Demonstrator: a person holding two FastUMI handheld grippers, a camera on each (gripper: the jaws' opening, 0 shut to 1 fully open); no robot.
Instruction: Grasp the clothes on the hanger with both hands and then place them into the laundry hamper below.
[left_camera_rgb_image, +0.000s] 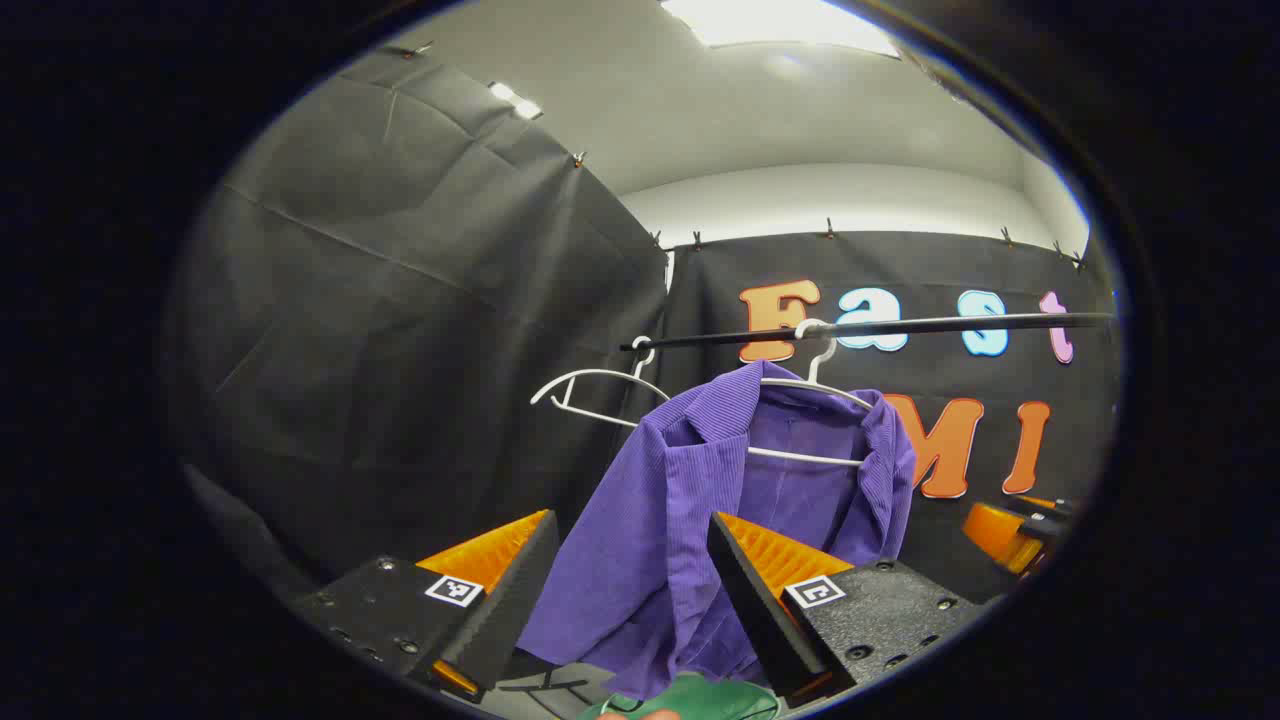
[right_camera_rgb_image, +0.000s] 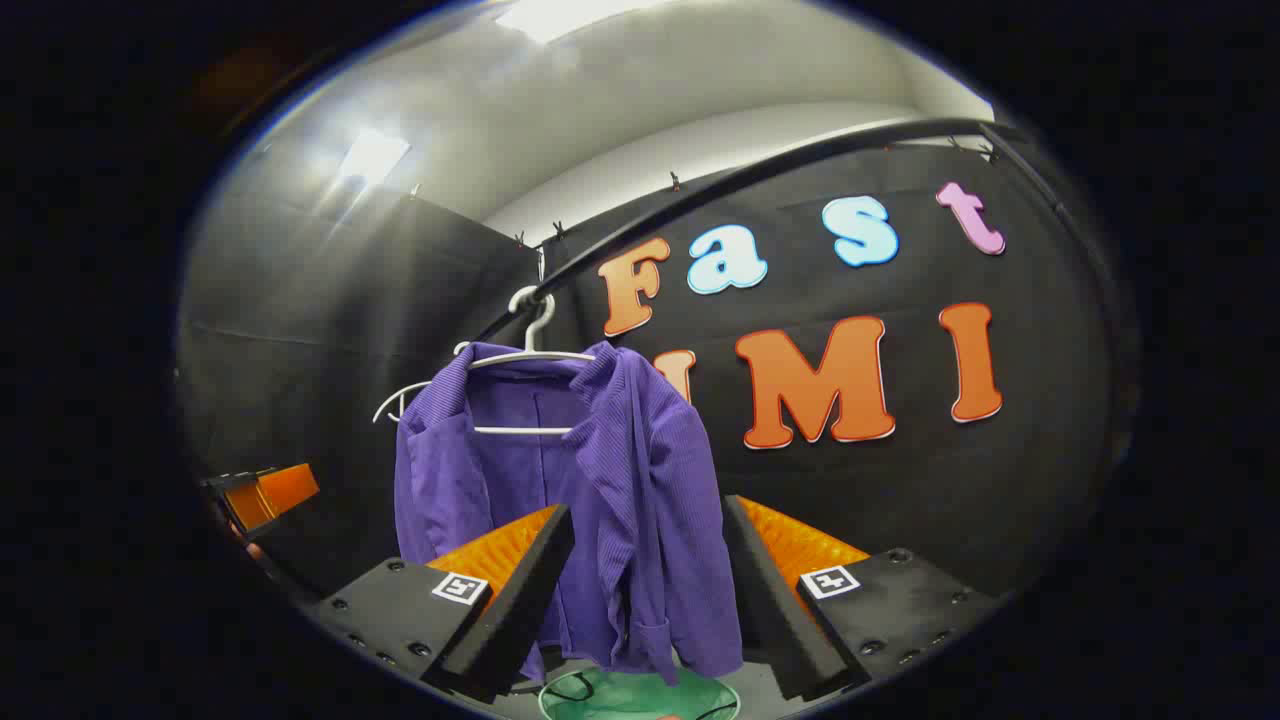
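Approach to the hanging garment. My left gripper (left_camera_rgb_image: 632, 590) has its fingers spread wide, nothing between them; the purple jacket (left_camera_rgb_image: 690, 500) fills the centre of the left gripper view, draped on a white hanger (left_camera_rgb_image: 815, 385) that hooks over a black rail (left_camera_rgb_image: 900, 328) running across the upper right of the frame. A second, bare hanger (left_camera_rgb_image: 590, 395) hangs to its left. My right gripper (right_camera_rgb_image: 648, 590) is likewise spread and empty, and the jacket (right_camera_rgb_image: 620, 480) sits at centre-left of the right gripper view, its hem dropping between and beyond the fingertips. The laundry hamper (right_camera_rgb_image: 640, 695) shows as a green rim at the bottom edge of the frame, directly below the cloth.

The step in hand, as I judge it, is the two-sided grasp. To do it well I should carry each gripper forward to its own side of the jacket (near the shoulders, where the fabric is doubled), close on cloth rather than on hanger wire, then lift both sides evenly so the collar clears the hanger before lowering.
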